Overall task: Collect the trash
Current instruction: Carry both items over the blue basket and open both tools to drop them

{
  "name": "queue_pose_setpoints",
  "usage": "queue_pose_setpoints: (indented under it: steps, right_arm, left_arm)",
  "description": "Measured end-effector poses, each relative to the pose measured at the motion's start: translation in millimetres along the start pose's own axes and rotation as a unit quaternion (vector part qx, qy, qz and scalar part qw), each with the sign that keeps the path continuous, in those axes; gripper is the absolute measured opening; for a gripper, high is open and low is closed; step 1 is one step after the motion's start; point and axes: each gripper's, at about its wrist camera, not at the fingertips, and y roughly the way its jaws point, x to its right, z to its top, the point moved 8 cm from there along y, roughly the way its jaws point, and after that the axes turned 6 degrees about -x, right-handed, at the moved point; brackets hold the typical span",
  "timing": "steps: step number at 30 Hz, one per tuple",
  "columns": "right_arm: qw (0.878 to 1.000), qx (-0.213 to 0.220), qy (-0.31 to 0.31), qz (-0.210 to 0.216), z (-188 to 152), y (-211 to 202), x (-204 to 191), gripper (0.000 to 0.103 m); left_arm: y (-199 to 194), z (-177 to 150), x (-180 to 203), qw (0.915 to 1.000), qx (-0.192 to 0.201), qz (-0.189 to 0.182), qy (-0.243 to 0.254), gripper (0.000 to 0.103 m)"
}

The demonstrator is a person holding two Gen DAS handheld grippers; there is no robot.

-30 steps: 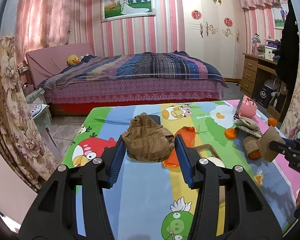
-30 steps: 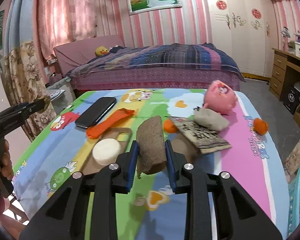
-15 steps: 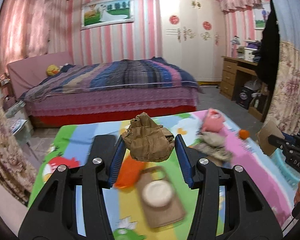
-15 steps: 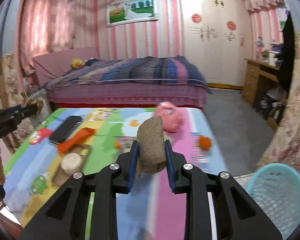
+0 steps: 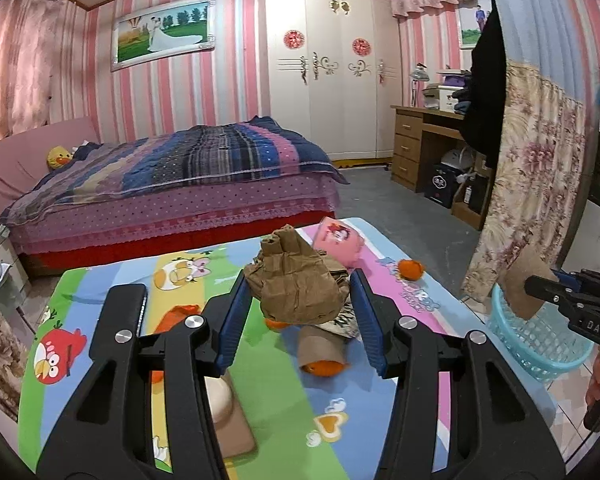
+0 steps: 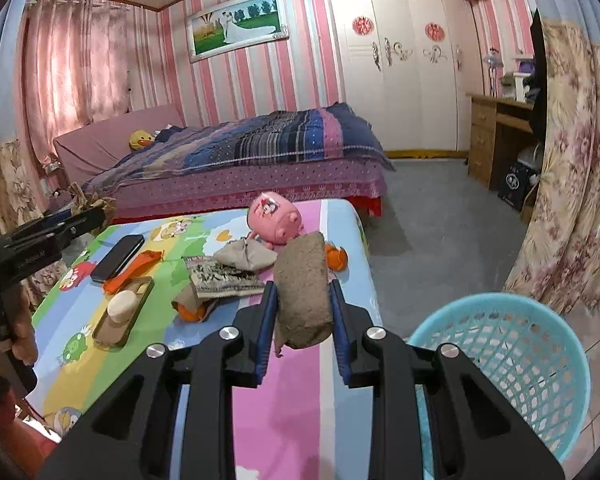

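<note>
While crumpled brown paper (image 5: 300, 292) is pinched in the left tool (image 5: 298, 312) and a grey wad (image 6: 304, 292) in the right tool (image 6: 303, 316), nothing is seen binned; basket (image 6: 540, 320) nearby, scraps (image 6: 220, 276) left on surface (image 6: 300, 400).

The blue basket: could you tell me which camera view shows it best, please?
The right wrist view: the blue basket shows its whole open rim and mesh interior. The left wrist view catches only part of it, behind the right gripper.

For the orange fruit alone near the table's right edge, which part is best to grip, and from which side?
Grip the orange fruit across its round middle, coming from above. It sits clear of the pink piggy bank on the tablecloth, so fingers probably fit on both sides.
</note>
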Motion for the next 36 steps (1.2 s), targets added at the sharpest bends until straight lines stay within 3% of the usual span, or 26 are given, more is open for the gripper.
queue_pose_setpoints:
  steps: [4, 8, 12, 19, 26, 36]
  right_arm:
    - [0.999, -0.003, -0.006, -0.05, -3.2, -0.6, 11.5, 0.026]
    - [0.994, 0.0, -0.017, -0.104, -2.2, -8.2, 31.3, 0.026]
    - [0.991, 0.001, -0.012, -0.133, -8.9, -21.5, 60.4, 0.026]
    - [0.987, 0.0, 0.039, -0.155, -32.8, -44.5, 123.3, 0.026]
    - [0.979, 0.022, 0.068, -0.19, -42.6, -75.6, 174.0, 0.026]
    - [0.974, 0.033, 0.088, -0.205, -55.0, -78.6, 198.0, 0.026]
  left_arm:
    - [6.0, 1.2, 10.2, 0.9998, -0.007, 0.001, 0.017, 0.049]
    - [19.8, 2.7, 30.8, 0.9993, -0.024, -0.021, 0.019, 0.049]
    - [33.0, 4.5, 68.3, 0.998, -0.031, -0.046, 0.03, 0.049]
    - [54.4, -2.0, 156.6, 0.9914, -0.046, -0.112, 0.049, 0.049]
    - [77.4, -23.1, 243.2, 0.9783, -0.071, -0.178, 0.079, 0.049]
    - [96.3, -27.2, 306.1, 0.9688, -0.063, -0.213, 0.11, 0.052]
